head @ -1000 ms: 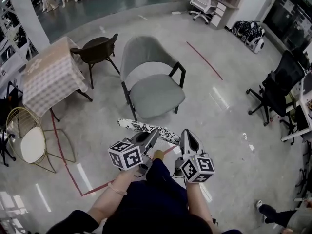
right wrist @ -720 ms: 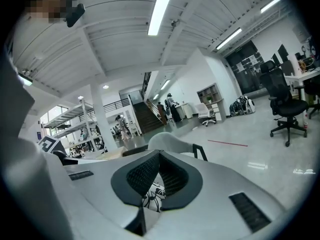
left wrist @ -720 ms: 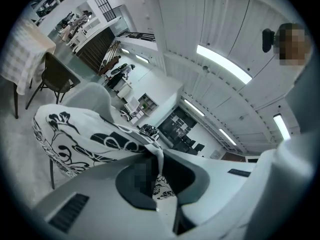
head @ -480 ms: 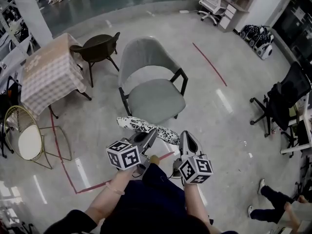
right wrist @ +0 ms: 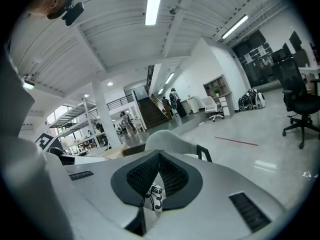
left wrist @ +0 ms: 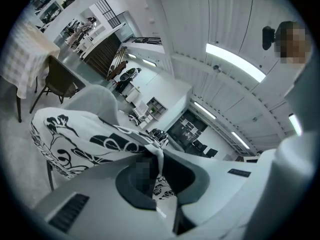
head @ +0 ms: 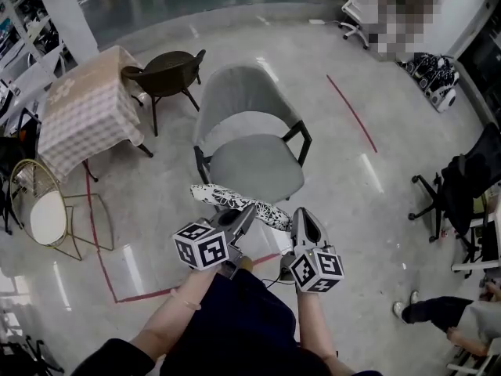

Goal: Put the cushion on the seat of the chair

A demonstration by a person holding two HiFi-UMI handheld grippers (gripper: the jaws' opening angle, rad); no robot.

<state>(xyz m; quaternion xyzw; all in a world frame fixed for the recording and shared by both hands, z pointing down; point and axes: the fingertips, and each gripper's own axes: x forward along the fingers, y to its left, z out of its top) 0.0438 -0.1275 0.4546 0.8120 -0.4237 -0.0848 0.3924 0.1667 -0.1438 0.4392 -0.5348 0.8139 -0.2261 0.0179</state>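
Left gripper (head: 245, 216) and right gripper (head: 300, 219) grasp the patterned cushion (head: 227, 201); hold it level, lower onto the mid-frame grey chair seat (head: 254, 168).

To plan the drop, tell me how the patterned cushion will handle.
Probably soft: the cushion bunches in the left gripper. Likely light: two edge pinches carry it. It spans fairly flat, so probably sags little.
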